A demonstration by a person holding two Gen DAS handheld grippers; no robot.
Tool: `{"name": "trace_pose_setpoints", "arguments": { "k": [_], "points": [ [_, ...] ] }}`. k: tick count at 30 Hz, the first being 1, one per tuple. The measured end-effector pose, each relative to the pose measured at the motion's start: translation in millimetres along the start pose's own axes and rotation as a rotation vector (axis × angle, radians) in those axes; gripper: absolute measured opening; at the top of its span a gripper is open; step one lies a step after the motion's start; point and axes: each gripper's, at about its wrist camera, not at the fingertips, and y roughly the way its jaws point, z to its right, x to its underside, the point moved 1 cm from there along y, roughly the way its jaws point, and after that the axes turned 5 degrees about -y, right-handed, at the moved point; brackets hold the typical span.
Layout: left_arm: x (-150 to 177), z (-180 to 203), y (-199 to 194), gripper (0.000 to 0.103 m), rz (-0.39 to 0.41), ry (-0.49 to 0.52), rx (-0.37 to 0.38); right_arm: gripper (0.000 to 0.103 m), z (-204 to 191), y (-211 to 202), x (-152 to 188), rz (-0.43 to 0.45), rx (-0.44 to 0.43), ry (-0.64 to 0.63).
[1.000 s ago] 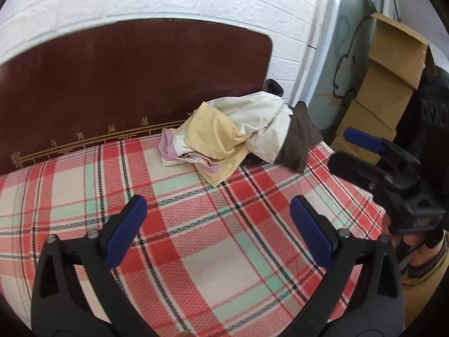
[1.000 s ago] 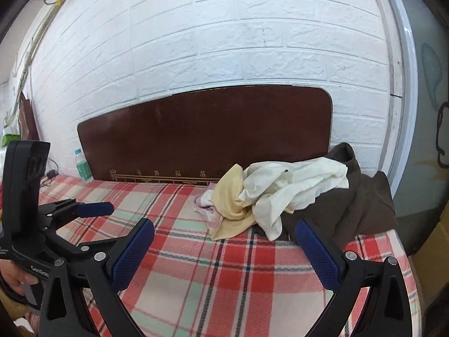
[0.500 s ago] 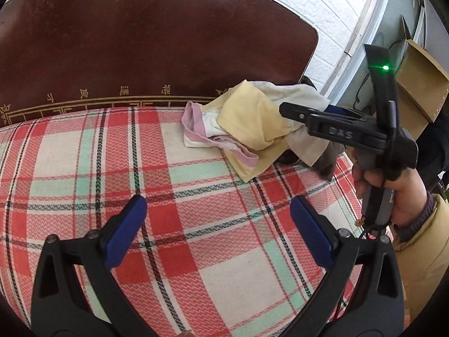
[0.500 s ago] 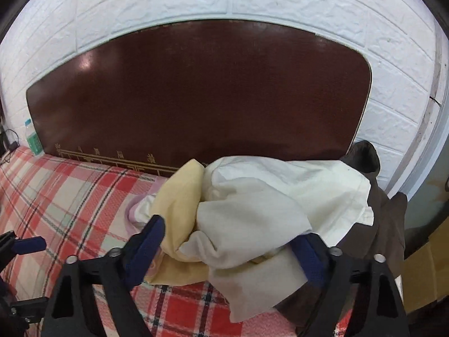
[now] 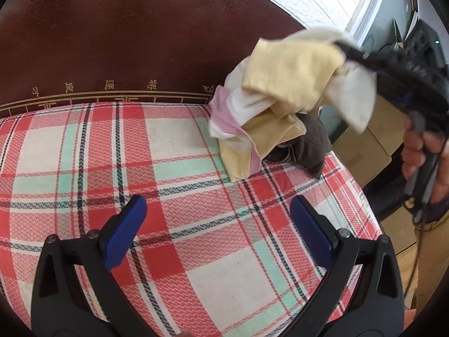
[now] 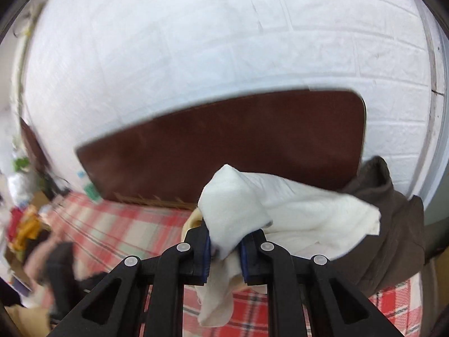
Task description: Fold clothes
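Right tongs (image 5: 362, 56) motion-blurred in left wrist view, tips buried in cream cloth bundle (image 5: 291, 84); dark brown garment (image 5: 311, 146) mostly hidden behind bundle; clutter at left edge of right wrist view (image 6: 25, 224) smeared, unidentifiable; person's hand (image 5: 421, 154) cut by frame edge

The bedcover (image 5: 196, 224) is plaid in red, cream and mint green with dark lines. At the upper right of the left wrist view, the bundle (image 5: 283, 90) mixes pale yellow, white and pink cloth over a dark brown garment (image 5: 311, 143). The headboard (image 5: 126, 42) is reddish brown with gold trim, the brick wall (image 6: 224, 42) white, the gripper pads (image 5: 126, 233) blue.
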Motion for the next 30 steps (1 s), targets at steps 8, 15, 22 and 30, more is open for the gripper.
{"name": "trace_pose_setpoints", "arguments": {
  "k": [8, 15, 22, 30],
  "points": [
    [5, 22, -42, 0.102, 0.084, 0.046, 0.116, 0.015, -55, -75, -27, 0.127, -0.223, 0.002],
    [31, 30, -108, 0.102, 0.19, 0.106, 0.219, 0.015, -122, -113, -30, 0.138, -0.383, 0.001],
    [50, 10, -175, 0.102, 0.265, 0.096, 0.257, 0.015, -188, -149, -23, 0.154, -0.558, -0.023],
    [58, -26, -256, 0.06, 0.345, 0.073, 0.315, 0.018, -228, -161, 15, 0.095, -0.666, -0.025]
  ]
}}
